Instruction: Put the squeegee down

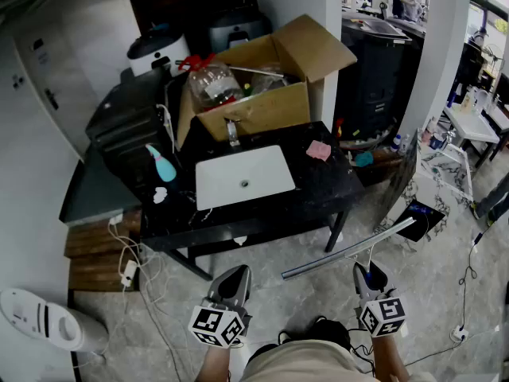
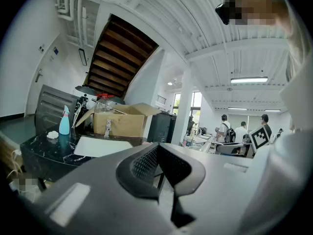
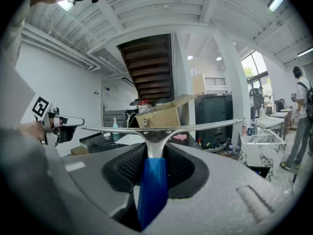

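Observation:
The squeegee (image 1: 342, 251) has a long metal blade and a blue handle (image 3: 152, 185). My right gripper (image 1: 368, 269) is shut on that handle and holds the blade crosswise in the air, in front of the black table (image 1: 318, 189) and above the floor. In the right gripper view the blade (image 3: 161, 127) runs level across the right gripper (image 3: 154, 155). My left gripper (image 1: 236, 272) hovers beside it, jaws together with nothing between them. The left gripper view shows the same left gripper (image 2: 161, 166) pointing level at the table.
On the table are a white sink basin (image 1: 243, 177), a turquoise spray bottle (image 1: 163, 165), a pink sponge (image 1: 318, 150) and an open cardboard box (image 1: 262, 94). Cables (image 1: 127, 265) and a white appliance (image 1: 40, 321) lie on the floor at left. People (image 2: 226, 131) stand far off.

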`<state>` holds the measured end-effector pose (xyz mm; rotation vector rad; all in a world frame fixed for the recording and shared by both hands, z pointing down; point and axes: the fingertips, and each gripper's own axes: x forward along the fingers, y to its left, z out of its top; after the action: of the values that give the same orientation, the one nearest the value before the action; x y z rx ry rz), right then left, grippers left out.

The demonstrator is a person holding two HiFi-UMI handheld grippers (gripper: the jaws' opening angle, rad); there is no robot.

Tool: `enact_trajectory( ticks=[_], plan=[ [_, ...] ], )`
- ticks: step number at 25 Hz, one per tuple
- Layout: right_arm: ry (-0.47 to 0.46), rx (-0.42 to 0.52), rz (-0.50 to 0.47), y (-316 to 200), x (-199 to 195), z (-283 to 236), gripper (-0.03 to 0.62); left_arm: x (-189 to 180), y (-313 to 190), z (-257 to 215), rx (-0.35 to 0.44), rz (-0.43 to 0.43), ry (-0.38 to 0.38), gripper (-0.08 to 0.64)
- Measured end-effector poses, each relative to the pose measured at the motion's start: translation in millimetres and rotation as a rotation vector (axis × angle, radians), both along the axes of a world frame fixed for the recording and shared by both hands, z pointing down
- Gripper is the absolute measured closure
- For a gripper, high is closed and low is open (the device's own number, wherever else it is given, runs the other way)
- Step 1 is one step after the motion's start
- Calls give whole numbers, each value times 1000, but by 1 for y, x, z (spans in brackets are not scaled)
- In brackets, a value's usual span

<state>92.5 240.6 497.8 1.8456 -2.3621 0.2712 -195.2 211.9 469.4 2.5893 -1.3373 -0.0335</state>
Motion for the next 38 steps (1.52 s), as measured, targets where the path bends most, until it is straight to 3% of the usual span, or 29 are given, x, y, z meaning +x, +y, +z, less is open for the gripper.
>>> enact_trajectory(
  ticks=[12,21,25,30,38],
  plan=[
    [-10,-14,26,-19,-3,-2,471,-6,-19,12,-38,0,10,545],
    [-7,-123,63,-49,33,33,471,40,-64,36,-118,63,-6,545],
    [-4,-139,76,-88,62,41,471,68,-105,19,-92,77,-19,545],
    [-51,-86,73,-153,81,32,471,90,-162,-6,-53,81,-86,545],
    [-69,-51,29,-223,113,30,471,136,-225,-26,-22,78,-111,545]
  ],
)
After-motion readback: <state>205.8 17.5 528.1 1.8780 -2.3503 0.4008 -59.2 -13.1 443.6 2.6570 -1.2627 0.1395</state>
